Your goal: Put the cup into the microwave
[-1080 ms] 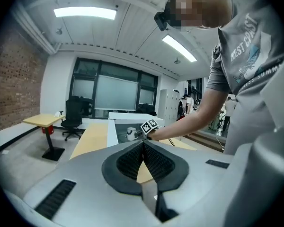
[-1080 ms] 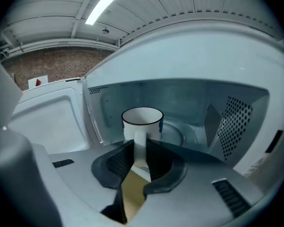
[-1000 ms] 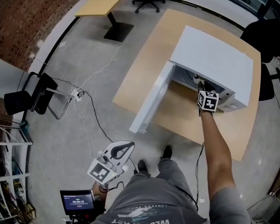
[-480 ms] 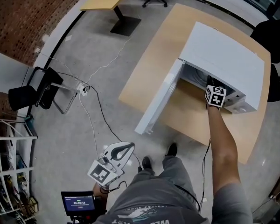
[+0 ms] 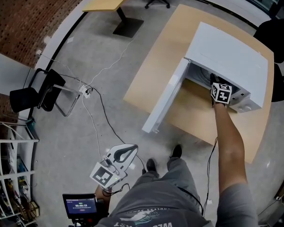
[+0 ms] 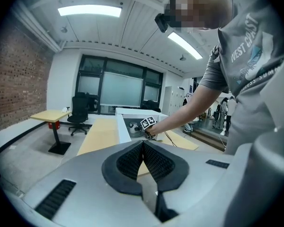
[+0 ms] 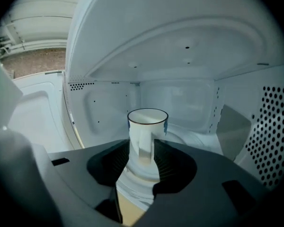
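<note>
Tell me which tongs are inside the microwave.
The right tongs: their jaws have just been opening, with the cup between them. The left tongs are shut outside.

White cup [image 7: 147,126] with thin dark rim, upright, handle facing near side, standing mid-floor inside the cavity of white boxy microwave [image 5: 229,60], door [image 5: 166,98] swung wide open to the left, set on light wood table [image 5: 165,46]

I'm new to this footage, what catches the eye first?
A white microwave stands open-doored on a wooden table. Inside it a white cup stands upright between the jaws of the right gripper, which have just been opening. The left gripper hangs shut by the person's waist.
</note>
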### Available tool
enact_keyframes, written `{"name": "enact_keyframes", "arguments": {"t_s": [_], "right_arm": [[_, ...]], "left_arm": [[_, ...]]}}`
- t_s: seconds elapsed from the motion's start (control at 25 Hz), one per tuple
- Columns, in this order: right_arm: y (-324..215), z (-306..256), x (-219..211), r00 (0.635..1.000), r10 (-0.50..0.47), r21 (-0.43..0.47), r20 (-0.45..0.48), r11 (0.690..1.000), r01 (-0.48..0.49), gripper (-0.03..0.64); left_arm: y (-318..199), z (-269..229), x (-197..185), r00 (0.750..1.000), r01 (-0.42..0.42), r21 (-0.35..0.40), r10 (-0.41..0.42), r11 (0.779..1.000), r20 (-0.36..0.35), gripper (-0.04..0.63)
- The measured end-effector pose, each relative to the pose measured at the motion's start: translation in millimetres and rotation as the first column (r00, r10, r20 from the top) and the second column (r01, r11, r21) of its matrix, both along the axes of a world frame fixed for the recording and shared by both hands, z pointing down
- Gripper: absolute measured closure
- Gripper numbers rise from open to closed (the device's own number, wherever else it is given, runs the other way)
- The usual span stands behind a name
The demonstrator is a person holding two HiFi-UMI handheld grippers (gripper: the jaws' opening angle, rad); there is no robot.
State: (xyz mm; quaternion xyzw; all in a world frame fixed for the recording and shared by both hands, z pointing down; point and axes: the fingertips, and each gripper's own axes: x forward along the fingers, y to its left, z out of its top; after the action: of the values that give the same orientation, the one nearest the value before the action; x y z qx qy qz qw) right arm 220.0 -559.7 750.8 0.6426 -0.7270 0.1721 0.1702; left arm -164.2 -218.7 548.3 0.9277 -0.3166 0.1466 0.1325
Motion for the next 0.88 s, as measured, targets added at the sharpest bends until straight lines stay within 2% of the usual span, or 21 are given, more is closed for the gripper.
{"name": "enact_keyframes", "arguments": {"t_s": [0.08,0.24,0.48,0.68,0.88], "right_arm": [[5,-4,1,1.0,0.019,-0.004,0.002,1.0,-0.019,0.448],[27,-8,-3,0.998,0.057,-0.026,0.019,0.998,-0.057,0.445],[78,-28,-27,0.991,0.089,-0.009,0.103,0.996,-0.089,0.445],[133,-75,-58,0.982,0.027,0.045,0.189,0.998,-0.036,0.445],[198,-151,-92,0.97,-0.062,0.152,0.237,0.988,0.026,0.445]], "left_arm": [[6,-3,-7,1.0,0.002,0.004,-0.002,1.0,0.0,0.575],[18,-11,-19,1.0,0.001,0.028,0.0,1.0,-0.012,0.574],[42,-26,-40,0.999,-0.02,0.068,0.022,0.998,-0.035,0.575],[70,-40,-54,0.996,-0.052,0.101,0.059,0.993,-0.068,0.575],[100,-53,-66,0.989,-0.103,0.147,0.118,0.984,-0.091,0.575]]}}
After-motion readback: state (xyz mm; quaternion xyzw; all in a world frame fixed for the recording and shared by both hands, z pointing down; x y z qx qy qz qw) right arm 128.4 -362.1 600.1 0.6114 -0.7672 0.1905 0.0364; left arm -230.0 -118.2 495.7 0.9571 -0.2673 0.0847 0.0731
